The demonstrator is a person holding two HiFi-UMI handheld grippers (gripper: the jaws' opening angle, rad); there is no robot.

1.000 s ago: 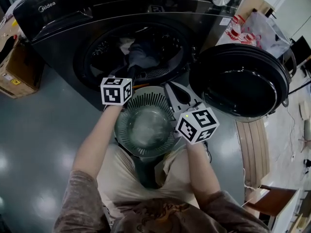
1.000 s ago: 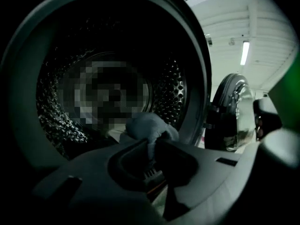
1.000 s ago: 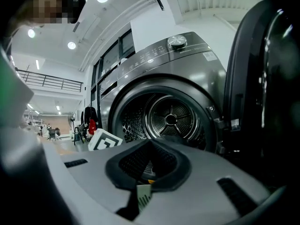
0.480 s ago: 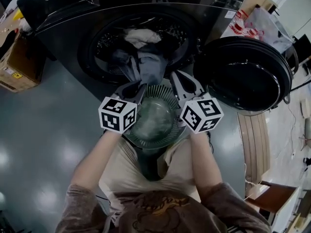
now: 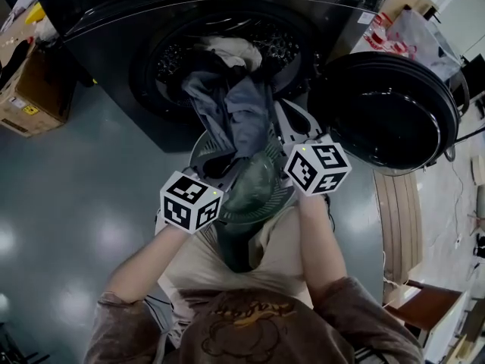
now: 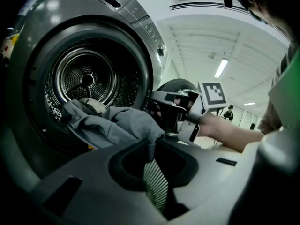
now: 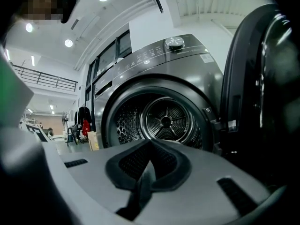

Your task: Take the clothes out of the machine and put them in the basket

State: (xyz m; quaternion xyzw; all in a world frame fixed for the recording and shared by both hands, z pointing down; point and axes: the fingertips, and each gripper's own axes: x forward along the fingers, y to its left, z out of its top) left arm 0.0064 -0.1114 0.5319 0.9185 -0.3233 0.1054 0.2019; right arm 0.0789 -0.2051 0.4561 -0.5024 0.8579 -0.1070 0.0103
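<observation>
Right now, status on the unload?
Left gripper shut on grey garment, half out of drum, over basket. Right gripper shut at basket rim. More clothes inside. Door open, nothing blocking.

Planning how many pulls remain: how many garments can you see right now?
2. A grey garment hangs from the drum to the left gripper, which pinches it; a light garment lies behind it in the drum. More may be hidden underneath.

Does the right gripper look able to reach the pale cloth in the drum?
Probably yes: the door is swung aside and the right gripper faces the open drum, nothing between; its jaws are shut, though.
</observation>
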